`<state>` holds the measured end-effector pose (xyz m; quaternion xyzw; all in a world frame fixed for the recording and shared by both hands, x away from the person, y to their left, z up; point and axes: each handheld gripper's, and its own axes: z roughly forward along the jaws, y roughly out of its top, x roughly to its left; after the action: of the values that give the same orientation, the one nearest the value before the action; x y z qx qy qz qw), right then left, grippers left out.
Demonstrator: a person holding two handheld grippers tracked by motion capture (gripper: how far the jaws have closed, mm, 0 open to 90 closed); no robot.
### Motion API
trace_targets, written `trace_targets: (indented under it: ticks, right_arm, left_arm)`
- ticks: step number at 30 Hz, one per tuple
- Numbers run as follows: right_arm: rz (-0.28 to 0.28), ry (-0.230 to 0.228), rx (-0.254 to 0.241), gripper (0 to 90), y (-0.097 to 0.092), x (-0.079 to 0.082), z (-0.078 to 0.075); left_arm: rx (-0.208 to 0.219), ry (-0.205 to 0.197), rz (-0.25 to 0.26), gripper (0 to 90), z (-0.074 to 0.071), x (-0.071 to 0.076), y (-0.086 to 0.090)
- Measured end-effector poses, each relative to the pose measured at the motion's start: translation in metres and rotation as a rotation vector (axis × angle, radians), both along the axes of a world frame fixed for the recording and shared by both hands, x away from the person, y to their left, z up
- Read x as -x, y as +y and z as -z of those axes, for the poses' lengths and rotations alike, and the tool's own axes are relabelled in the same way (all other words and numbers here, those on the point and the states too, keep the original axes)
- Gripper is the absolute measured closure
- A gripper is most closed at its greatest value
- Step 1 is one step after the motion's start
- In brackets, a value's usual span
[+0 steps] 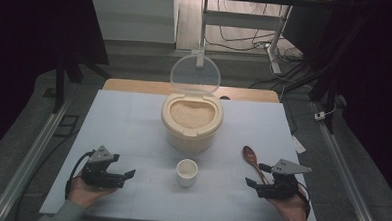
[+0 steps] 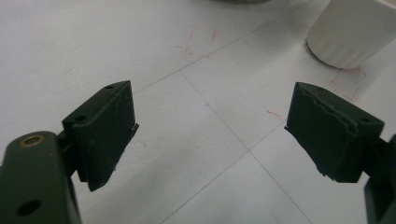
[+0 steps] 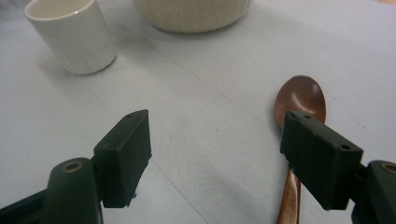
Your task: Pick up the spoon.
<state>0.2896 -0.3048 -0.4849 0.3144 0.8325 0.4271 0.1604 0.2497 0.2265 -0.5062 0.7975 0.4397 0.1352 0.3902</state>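
Your left tool (image 1: 122, 177) rests on the desk (image 1: 133, 123) with its jaws wide apart and nothing between them. Next comes the little white cup (image 1: 187, 171), just in front of the rice tub (image 1: 191, 121). Your right tool (image 1: 255, 186) is open too, right beside the wooden spoon (image 1: 253, 162).

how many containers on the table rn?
2. A big rice tub with its clear lid flipped up sits mid-table toward the far side; a small white cup stands just in front of it, between the two grippers. Nothing looks hidden.
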Motion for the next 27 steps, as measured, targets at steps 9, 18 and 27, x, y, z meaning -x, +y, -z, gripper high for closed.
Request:
trace_targets:
  ticks: [9,18,27]
  right_arm:
    - [-0.009,0.003,0.009,27.8,0.003,0.001,-0.003]
    - [0.016,0.042,0.062,31.6,0.010,-0.001,-0.014]
    - [0.044,0.100,0.147,31.9,0.019,-0.014,-0.034]
  left_arm:
    - [-0.017,-0.009,-0.003,15.6,0.001,-0.001,-0.001]
    - [-0.029,-0.020,-0.004,15.4,0.000,0.000,-0.001]
    - [-0.028,-0.019,0.000,15.3,0.001,-0.001,-0.001]
